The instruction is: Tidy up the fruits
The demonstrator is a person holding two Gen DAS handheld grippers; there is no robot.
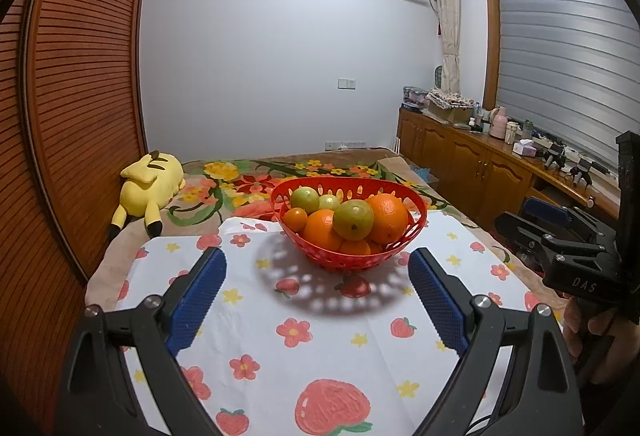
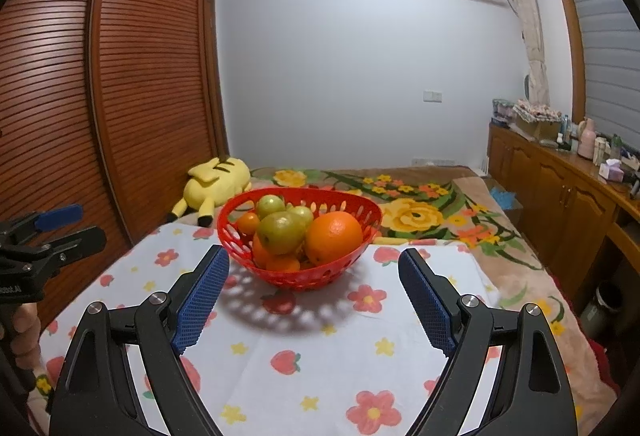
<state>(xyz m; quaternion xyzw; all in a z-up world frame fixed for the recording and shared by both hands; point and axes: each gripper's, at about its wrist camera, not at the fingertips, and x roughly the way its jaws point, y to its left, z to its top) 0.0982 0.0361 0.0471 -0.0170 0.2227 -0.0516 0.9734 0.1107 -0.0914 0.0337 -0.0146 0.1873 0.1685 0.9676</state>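
Both the left gripper (image 1: 318, 268) and right gripper (image 2: 314, 268) gape empty before the red basket (image 1: 416, 220) heaped with fruits (image 1: 354, 220), seemingly all gathered.

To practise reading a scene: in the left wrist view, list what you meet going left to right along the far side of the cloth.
Wardrobe → yellow plush → red basket → wooden cabinets → right hand-held gripper.

both wrist views face the shared basket (image 1: 347, 232) closely.
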